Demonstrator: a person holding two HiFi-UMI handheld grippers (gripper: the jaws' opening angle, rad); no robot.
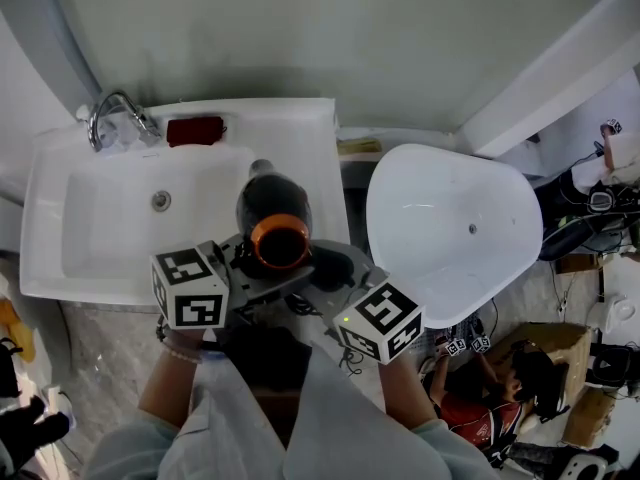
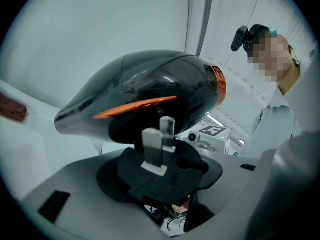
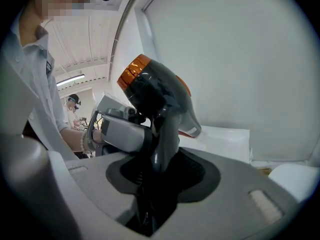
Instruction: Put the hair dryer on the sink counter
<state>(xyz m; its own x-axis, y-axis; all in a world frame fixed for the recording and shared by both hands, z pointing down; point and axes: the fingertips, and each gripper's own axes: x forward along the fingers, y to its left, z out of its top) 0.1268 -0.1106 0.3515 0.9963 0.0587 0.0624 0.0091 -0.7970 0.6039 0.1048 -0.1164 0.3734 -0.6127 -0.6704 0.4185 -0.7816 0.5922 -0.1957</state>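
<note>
A black hair dryer (image 1: 272, 216) with an orange ring hangs above the right part of the white sink counter (image 1: 300, 133), nozzle pointing away from me. In the right gripper view, my right gripper (image 3: 159, 160) is shut on the dryer's handle (image 3: 164, 134), with the body (image 3: 155, 91) tilted above it. In the left gripper view, my left gripper (image 2: 160, 160) is shut on the black plug (image 2: 159, 170), its two metal prongs (image 2: 154, 146) standing up; the dryer's body (image 2: 150, 91) looms just beyond. Seen from the head view, both grippers (image 1: 250, 273) (image 1: 328, 268) meet under the dryer.
The sink basin (image 1: 120, 218) lies left of the dryer, with a chrome faucet (image 1: 115, 113) and a red item (image 1: 195, 130) at its back edge. A white tub (image 1: 450, 228) stands to the right. A person (image 1: 480, 388) and gear sit at lower right.
</note>
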